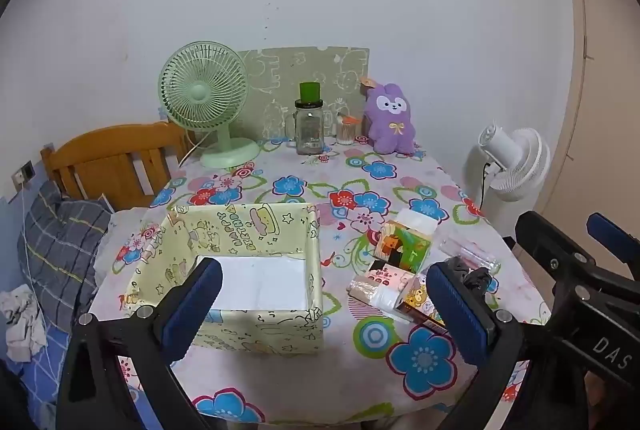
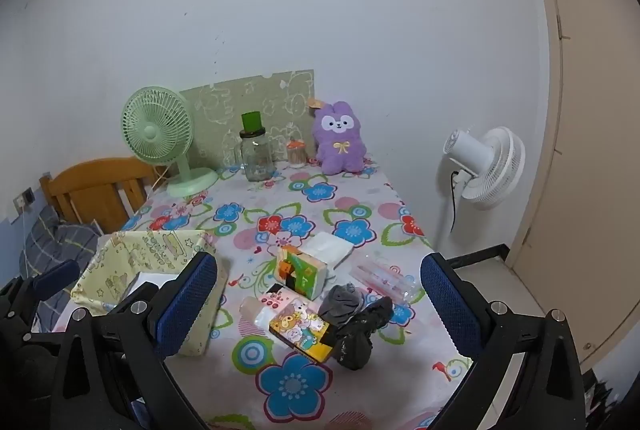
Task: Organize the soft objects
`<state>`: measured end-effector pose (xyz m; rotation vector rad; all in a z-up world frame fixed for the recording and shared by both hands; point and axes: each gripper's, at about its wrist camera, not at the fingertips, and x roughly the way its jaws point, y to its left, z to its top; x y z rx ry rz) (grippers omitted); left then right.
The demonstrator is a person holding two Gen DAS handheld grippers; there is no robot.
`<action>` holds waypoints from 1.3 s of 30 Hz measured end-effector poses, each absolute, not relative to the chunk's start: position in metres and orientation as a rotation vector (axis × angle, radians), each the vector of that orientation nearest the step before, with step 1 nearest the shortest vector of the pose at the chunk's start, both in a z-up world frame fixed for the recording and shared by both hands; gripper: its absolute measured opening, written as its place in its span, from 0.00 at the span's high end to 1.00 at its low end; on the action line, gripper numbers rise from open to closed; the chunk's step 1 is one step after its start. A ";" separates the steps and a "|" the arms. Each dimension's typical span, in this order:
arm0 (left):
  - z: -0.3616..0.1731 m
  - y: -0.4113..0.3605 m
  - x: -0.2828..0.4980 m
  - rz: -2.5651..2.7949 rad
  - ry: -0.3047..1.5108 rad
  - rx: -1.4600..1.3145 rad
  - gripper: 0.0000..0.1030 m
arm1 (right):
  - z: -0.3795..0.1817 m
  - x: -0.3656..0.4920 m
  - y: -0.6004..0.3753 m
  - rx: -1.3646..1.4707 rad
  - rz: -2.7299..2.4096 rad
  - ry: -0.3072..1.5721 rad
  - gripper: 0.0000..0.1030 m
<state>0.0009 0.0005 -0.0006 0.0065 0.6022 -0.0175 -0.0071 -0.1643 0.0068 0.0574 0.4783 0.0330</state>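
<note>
Both grippers hang low over the near edge of the floral tablecloth (image 2: 280,214), each with blue-padded jaws spread wide and nothing between them. Left gripper (image 1: 324,306) is poised above the near wall of the yellow cartoon-print box (image 1: 248,230), its left pad over the box's white floor and its right pad over the pile of packets. Right gripper (image 2: 320,304) frames that same pile from a little further right; its black frame also shows at the right edge of the left wrist view.

Soft items noted on the cloth, right of the box and apart from it:
- dark grey socks (image 2: 356,326), bundled in a loose heap at the near right of the pile, touching the cartoon-animal tissue pack (image 2: 302,330);
- a second tissue pack with green and orange print (image 2: 300,270), just behind, with white tissue (image 2: 330,248) lying against its far side;
- a pink-printed packet (image 2: 276,300) between the two packs;
- a clear plastic wrapper with pink contents (image 2: 384,280), right of the packs.

The box stands open-topped, holding only a white sheet on its floor as far as can be seen.

At the far edge: a green desk fan (image 1: 204,98), a glass jar with a green cap (image 1: 309,126), a small cup of sticks (image 1: 346,130) and a purple plush rabbit (image 1: 390,118), upright against a patterned board (image 1: 280,70). A white floor fan (image 2: 486,166) stands off the table's right side; a wooden headboard (image 1: 112,158) and plaid pillow (image 1: 60,226) lie to the left.
</note>
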 end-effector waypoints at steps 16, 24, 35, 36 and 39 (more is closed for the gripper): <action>-0.007 0.011 0.002 0.052 0.531 0.000 0.00 | 0.002 -0.004 -0.157 0.015 0.074 0.414 0.00; -0.008 0.014 0.000 0.056 0.524 -0.008 0.00 | 0.001 -0.004 -0.155 0.020 0.101 0.416 0.00; -0.006 0.014 0.001 0.051 0.524 -0.022 0.00 | 0.004 -0.006 -0.156 0.019 0.096 0.402 0.00; -0.006 0.014 0.001 0.052 0.524 -0.022 0.00 | 0.004 -0.006 -0.155 0.016 0.094 0.400 0.00; -0.008 0.014 0.001 0.051 0.528 -0.024 0.00 | 0.003 -0.005 -0.155 0.012 0.090 0.401 0.00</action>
